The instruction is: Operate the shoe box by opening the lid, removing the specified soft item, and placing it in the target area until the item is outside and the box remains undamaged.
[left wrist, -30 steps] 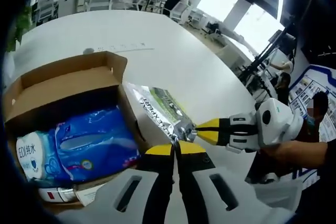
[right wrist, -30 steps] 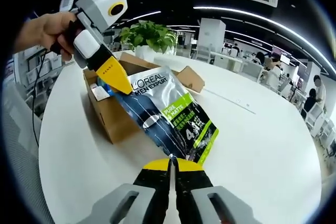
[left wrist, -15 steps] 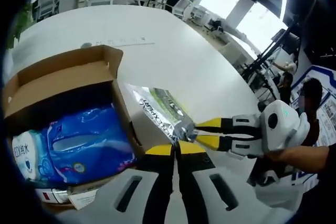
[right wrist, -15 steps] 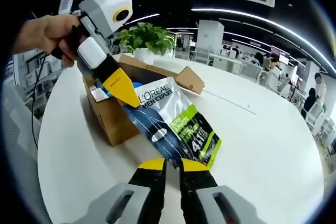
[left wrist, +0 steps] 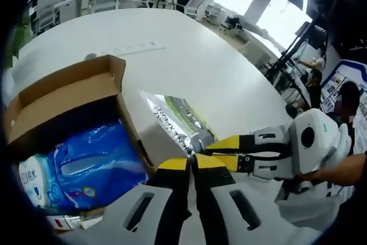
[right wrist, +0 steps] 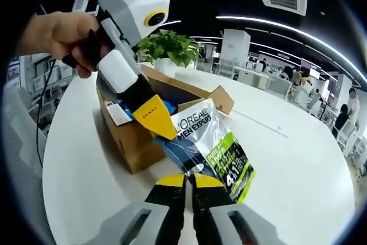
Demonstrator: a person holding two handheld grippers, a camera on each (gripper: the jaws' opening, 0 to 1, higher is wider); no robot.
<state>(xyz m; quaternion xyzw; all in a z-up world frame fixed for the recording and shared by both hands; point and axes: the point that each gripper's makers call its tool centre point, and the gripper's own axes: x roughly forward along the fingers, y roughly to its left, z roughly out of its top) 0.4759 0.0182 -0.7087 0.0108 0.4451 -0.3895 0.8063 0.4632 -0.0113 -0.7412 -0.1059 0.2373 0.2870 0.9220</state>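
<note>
Both jaws pinching pouch beside box

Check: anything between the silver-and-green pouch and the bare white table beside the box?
Nothing visible. The silver-and-green L'Oreal pouch is already outside the brown cardboard box, over bare white table, gripped by both the left gripper and the right gripper.

Both grippers — left gripper, right gripper — pinch the pouch beside the box.
</note>
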